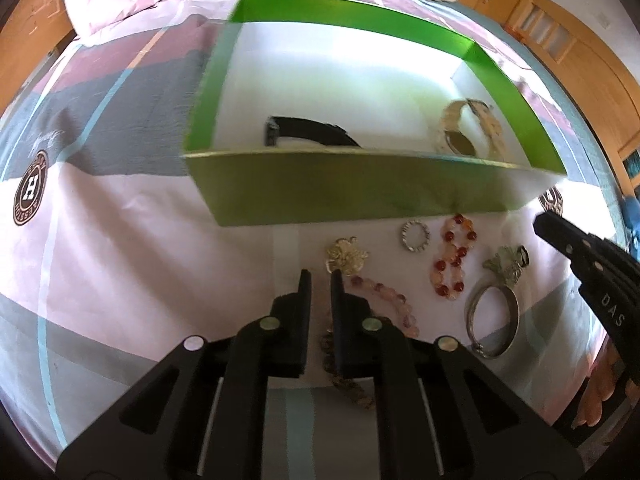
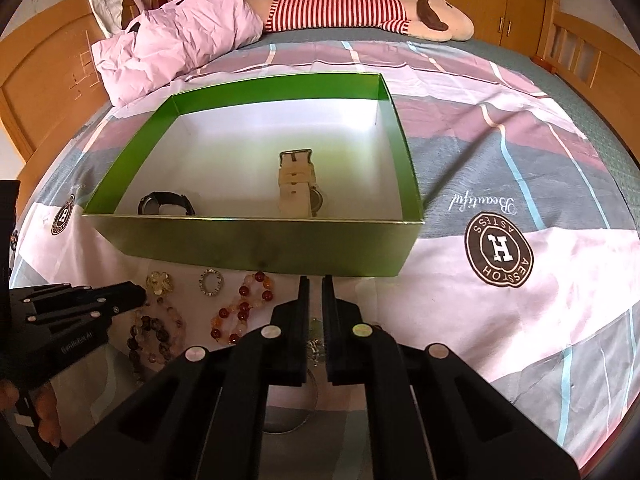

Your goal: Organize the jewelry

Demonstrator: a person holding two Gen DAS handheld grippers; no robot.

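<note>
The left claw point(image 1: 320, 276) is pinched together over the pink bead bracelet point(image 1: 384, 300); I cannot tell if it grips it. The right claw point(image 2: 316, 280) is together too. The green box point(image 1: 360, 196) sits at 12 o'clock on the bed point(image 2: 520, 280).

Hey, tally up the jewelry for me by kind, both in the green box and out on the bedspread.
Watches: 2, black watch, cream watch
Bead strands: 3, red-orange strand, pink strand, brown strand
Small silver ring: 1
Silver bangle: 1
Gold flower piece: 1
Butterfly piece: 1
Total: 9
</note>
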